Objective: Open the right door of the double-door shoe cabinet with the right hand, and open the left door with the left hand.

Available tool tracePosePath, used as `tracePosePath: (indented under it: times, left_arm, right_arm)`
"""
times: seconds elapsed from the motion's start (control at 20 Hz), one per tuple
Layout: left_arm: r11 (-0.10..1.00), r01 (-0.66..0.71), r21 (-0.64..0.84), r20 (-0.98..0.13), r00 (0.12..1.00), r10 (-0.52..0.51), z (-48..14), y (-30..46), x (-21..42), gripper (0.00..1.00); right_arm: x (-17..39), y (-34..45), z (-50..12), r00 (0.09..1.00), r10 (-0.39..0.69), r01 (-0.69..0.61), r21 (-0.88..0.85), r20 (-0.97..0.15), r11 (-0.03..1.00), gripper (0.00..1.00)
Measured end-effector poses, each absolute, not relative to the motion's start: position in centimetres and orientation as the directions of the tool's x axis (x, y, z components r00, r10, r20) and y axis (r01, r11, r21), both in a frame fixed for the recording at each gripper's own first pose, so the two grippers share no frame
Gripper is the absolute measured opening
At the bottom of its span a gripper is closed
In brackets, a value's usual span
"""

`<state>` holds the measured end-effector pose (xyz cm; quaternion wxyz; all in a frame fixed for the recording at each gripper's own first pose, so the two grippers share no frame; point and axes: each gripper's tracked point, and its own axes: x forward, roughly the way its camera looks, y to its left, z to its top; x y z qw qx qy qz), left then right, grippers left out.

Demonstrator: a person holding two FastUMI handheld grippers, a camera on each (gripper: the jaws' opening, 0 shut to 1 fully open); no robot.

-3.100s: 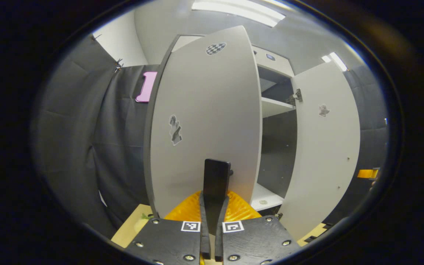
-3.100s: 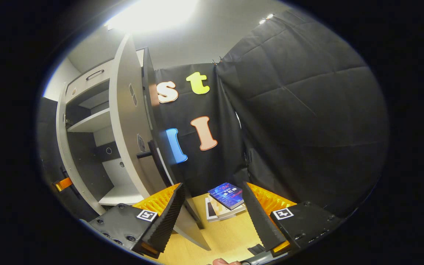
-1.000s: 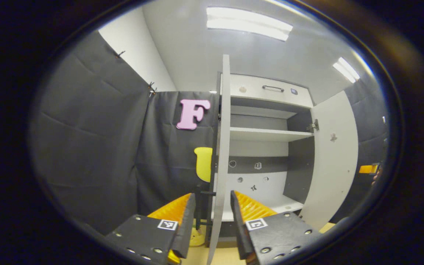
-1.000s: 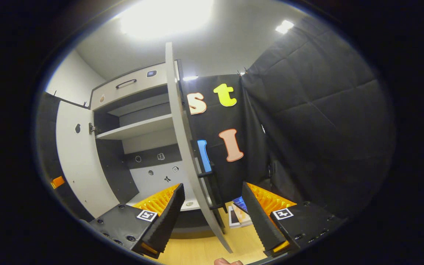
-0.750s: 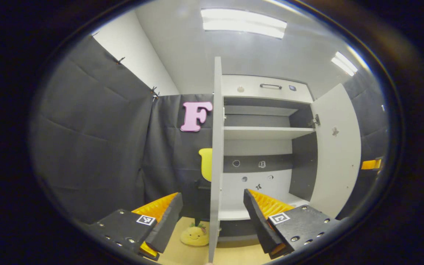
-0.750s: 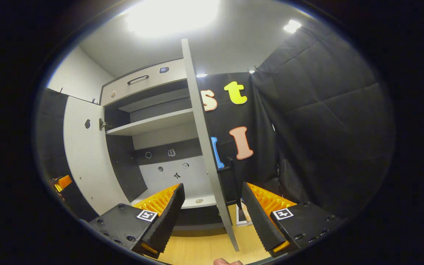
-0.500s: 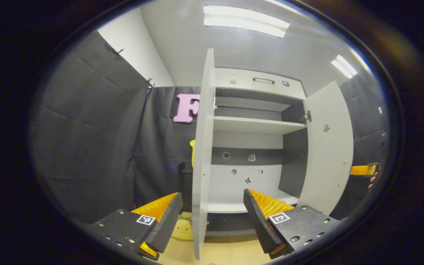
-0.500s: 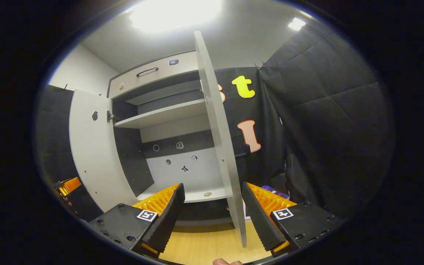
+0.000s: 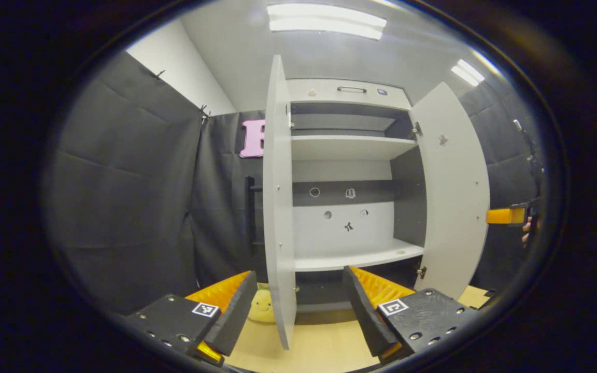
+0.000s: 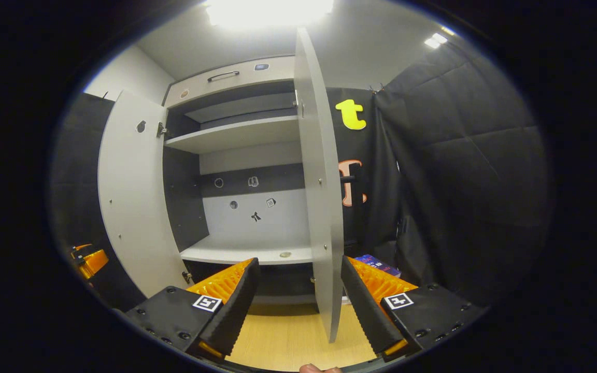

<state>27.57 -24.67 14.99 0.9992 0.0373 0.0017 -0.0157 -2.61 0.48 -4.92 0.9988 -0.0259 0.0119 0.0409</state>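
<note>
1. Shoe cabinet [image 9: 350,155] is seen straight ahead in both views, standing on a pale wooden floor [image 10: 288,342] against the black cloth wall, with its shelves [image 9: 350,147] bare.
2. Both doors are swung out wide. In the left gripper view the left door [image 9: 278,207] is seen almost edge-on, just ahead of the left gripper [image 9: 298,305], and the right door [image 9: 456,197] stands open further off to the right.
3. In the right gripper view the right door [image 10: 322,197] is seen nearly edge-on between the fingers of the right gripper [image 10: 298,300], and the left door [image 10: 132,197] is shown open on the far side.
4. Both grippers are held with their fingers spread apart; nothing is gripped, and no finger is seen touching a door.
5. The doors are judged to be stiff, flat panels on hinges [image 9: 416,129], light enough to swing with a gentle pull, yet smooth-faced and probably slippery if pinched on the flat.
6. A dark bar handle [image 9: 250,207] is seen on the outer face of the left door, and another [image 10: 347,178] on the right door; these are judged the best places to be taken hold of, being narrow enough to be closed on.
7. A panel's free edge could also be pinched, though a weaker hold is expected there.
8. The task is judged to be as good as done.
9. A yellow soft toy [image 9: 259,308] lies on the floor behind the left door, and a book [image 10: 376,264] behind the right one; neither needs to be handled.
</note>
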Motion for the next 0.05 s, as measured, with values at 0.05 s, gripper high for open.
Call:
tracePosePath:
  times: [0.05]
  left_arm:
    - [0.997,0.035,0.063,-0.020,0.999,-0.034,14.61,-25.12,27.36,0.96]
  right_arm:
    - [-2.60,0.56,-5.37,0.996,0.078,-0.079,-0.044,-0.030,0.996,0.98]
